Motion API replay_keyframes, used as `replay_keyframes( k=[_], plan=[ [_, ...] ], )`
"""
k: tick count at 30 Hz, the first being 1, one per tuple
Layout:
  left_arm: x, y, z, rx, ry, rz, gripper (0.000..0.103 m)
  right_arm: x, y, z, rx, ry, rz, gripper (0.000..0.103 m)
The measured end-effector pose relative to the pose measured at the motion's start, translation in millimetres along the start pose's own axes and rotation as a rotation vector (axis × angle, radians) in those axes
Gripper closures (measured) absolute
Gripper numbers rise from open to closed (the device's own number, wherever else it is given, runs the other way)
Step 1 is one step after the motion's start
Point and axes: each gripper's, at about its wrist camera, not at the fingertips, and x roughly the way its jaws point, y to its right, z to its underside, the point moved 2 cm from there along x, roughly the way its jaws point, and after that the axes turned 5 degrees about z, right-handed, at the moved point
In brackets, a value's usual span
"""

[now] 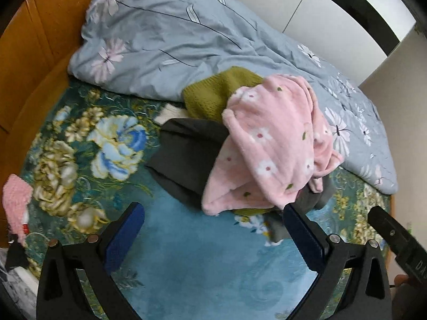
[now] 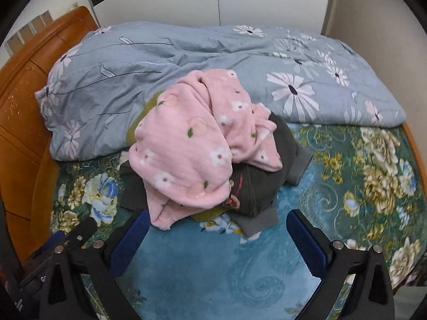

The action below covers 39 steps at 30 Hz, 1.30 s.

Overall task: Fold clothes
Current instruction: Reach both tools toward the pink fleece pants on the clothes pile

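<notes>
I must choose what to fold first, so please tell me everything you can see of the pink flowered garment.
The pink flowered garment looks like soft fleece, printed with white flowers and small green leaves. It is crumpled, not folded, and lies on top of the pile, over a dark grey garment and an olive knit. It leans against the blue quilt. Neither hand-held gripper touches it.

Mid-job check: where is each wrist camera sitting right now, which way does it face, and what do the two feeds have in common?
Left wrist: low over the floral bedspread, facing the pink fleece garment on the clothes heap; left gripper open, the other gripper's body at right edge.
Right wrist: further right, facing the same heap; right gripper open, other gripper lower left.
Shared: the pink garment, dark grey garment, green knit, blue-grey duvet, wooden headboard.
</notes>
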Motion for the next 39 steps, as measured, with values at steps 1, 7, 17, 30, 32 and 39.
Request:
replay_keyframes(
  k=[1, 7, 17, 30, 32, 39],
  plan=[
    [-0.9, 0.7, 0.6, 0.006, 0.009, -0.003, 0.000, 1.0, -2.2, -1.3, -0.012, 0.004, 0.010, 0.000],
    [6.2, 17.9, -3.7, -0.025, -0.013, 0.022, 0.000, 6.9, -15.6, -9.2, -0.081, 0.029, 0.067, 0.000],
    [38.5, 1.7, -17.8, -0.122, -0.058, 0.203, 0.000, 18.0, -28.1, -12.2, -0.170, 0.028, 0.084, 0.000],
    [64.5, 7.3, -29.9, -0.133, -0.087, 0.238, 0.000, 42.0, -29.7, -28.2, -0.229, -0.008, 0.092, 0.000],
    [69.5, 10.1, -32.6, -0.126, -0.094, 0.240, 0.000, 48.8, -29.0, -30.0, -0.232, -0.021, 0.094, 0.000],
    [98.5, 12.8, -39.4, -0.125, -0.139, 0.200, 0.000, 75.7, -21.4, -33.2, -0.236, -0.068, 0.095, 0.000]
  ],
)
